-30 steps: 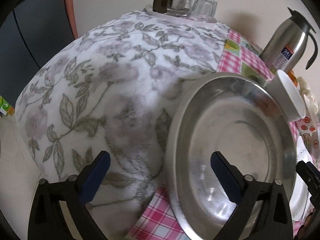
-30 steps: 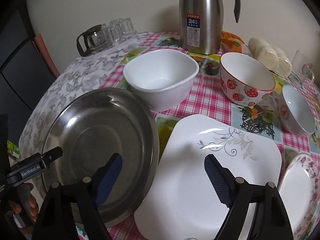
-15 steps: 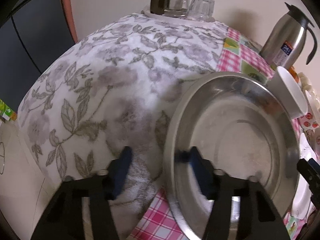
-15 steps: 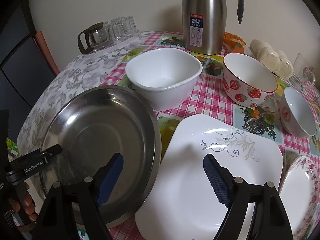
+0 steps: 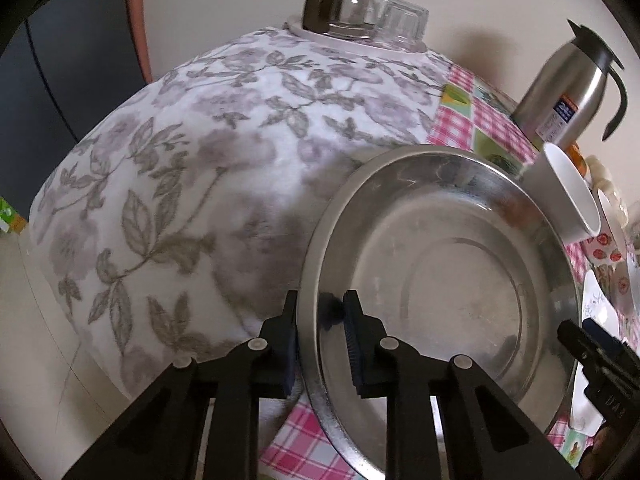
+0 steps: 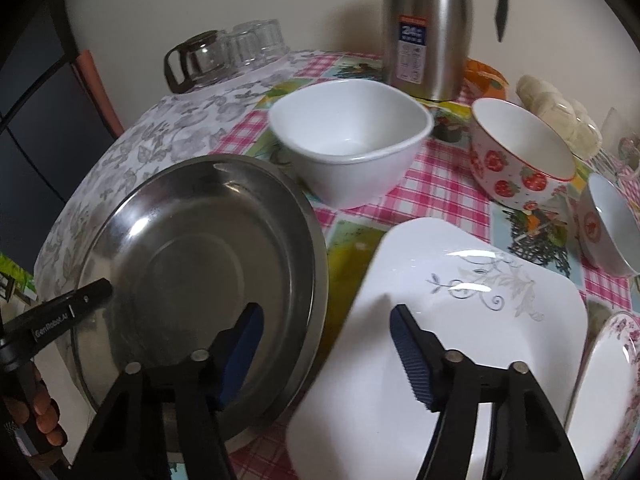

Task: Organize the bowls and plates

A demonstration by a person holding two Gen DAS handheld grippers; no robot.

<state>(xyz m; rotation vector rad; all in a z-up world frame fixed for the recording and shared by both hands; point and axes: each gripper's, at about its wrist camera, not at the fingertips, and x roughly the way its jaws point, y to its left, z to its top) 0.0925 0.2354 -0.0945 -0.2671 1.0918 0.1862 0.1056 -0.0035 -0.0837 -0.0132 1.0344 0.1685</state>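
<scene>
- Left wrist view: my left tool point(image 5: 318, 316) is clenched on the rim of the steel plate point(image 5: 448, 280), one pad outside and one inside, at about 8 o'clock of the plate. The plate is round, shiny, with a raised rim, and it lies at the bench point(image 5: 180, 184) edge, partly on a soft cloth with grey flowers and partly on the pink checked cover. I judge the sorting is only starting: nothing is stacked yet.
- Right wrist view: my right tool point(image 6: 326, 344) is released and grasps nothing. It hangs over the gap between the steel plate at 9 o'clock and the square white plate point(image 6: 460, 320), which is glossy with a grey leaf drawing. Left to do: the square white bowl point(image 6: 352, 140) at 12 o'clock, the strawberry bowl point(image 6: 524, 156) at 2 o'clock, a small bowl point(image 6: 608, 224) and a flowered plate point(image 6: 612, 364) at 3 o'clock all stand apart.
</scene>
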